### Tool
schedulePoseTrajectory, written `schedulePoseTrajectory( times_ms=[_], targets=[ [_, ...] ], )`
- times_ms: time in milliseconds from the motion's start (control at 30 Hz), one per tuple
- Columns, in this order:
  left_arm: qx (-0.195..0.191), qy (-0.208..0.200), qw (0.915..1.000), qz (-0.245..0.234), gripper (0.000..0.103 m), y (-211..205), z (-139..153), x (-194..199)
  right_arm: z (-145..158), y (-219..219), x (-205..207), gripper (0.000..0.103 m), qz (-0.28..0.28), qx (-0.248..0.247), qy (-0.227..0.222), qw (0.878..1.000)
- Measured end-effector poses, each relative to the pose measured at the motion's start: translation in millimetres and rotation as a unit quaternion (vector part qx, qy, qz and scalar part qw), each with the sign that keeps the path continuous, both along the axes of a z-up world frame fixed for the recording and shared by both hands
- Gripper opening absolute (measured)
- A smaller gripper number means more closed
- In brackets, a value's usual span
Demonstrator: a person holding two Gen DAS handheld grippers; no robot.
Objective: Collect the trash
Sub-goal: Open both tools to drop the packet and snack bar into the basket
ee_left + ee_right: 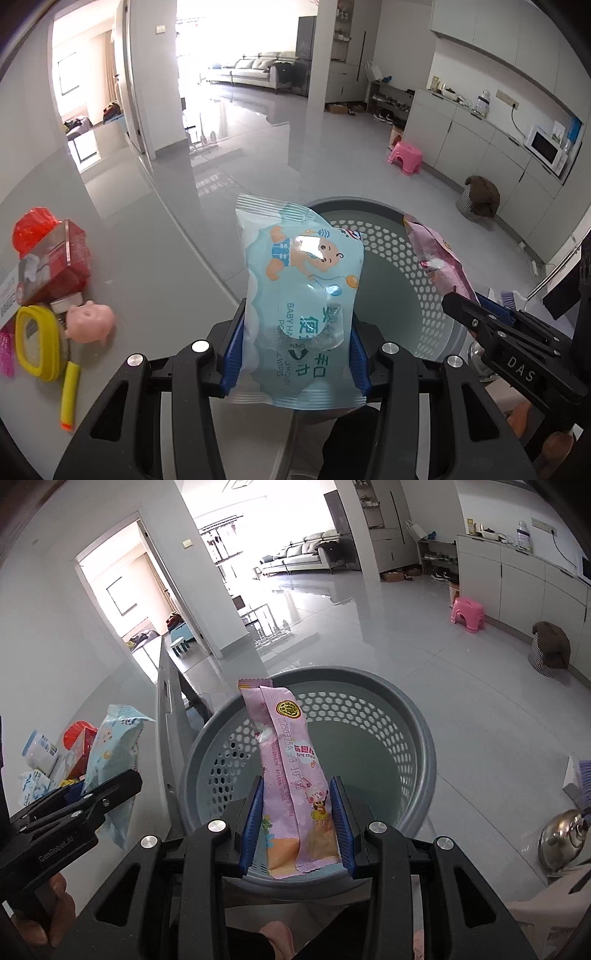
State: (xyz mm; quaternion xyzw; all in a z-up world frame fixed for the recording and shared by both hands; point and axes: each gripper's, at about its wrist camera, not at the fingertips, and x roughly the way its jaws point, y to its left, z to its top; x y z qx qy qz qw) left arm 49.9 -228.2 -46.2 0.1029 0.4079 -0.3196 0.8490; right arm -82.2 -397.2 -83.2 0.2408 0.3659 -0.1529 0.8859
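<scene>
Both packets above basket rim (424, 716)

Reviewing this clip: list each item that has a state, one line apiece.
left claw: shut on the baby wipes pack
baby wipes pack: held upright, at the basket's near rim
right claw: shut on the pink snack wrapper
pink snack wrapper: held upright over the basket
grey basket: upright, nothing visible inside
</scene>
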Motion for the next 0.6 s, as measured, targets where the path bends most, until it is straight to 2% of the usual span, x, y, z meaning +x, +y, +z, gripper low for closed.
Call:
schedulePoseTrajectory(
  times_ms=[133, 333, 367, 400, 433, 467, 600],
  targets=[
    [0.009, 0.013, 0.9997, -0.015, 0.047, -28, -10, -6, -9, -12, -1, 0.035, -0.005, 0.014, 0.005, 1.0],
    [0.016, 0.032, 0.9991, -0.023, 0.051, -48, -23, -4, -16, -20, -1, 0.036, -0.01, 0.025, 0.005, 1.0],
    [0.017, 0.032, 0.9991, -0.021, 0.053, -50, -25, -5, -16, -22, -2, 0.038, -0.01, 0.027, 0.003, 1.0],
    [0.016, 0.032, 0.9992, -0.02, 0.06, -53, -25, -5, -16, -24, -2, 0.041, -0.011, 0.027, 0.001, 1.0],
    [0.014, 0.031, 0.9992, -0.018, 0.066, -52, -25, -5, -16, -24, -2, 0.049, -0.013, 0.028, -0.002, 1.0],
    [0.013, 0.029, 0.9994, -0.014, 0.068, -51, -24, -6, -15, -26, -3, 0.057, -0.016, 0.028, -0.005, 0.999],
    [0.019, 0.029, 0.9994, -0.002, 0.07, -54, -24, -3, -13, -28, -6, 0.059, -0.02, 0.028, -0.011, 0.999]
  ],
)
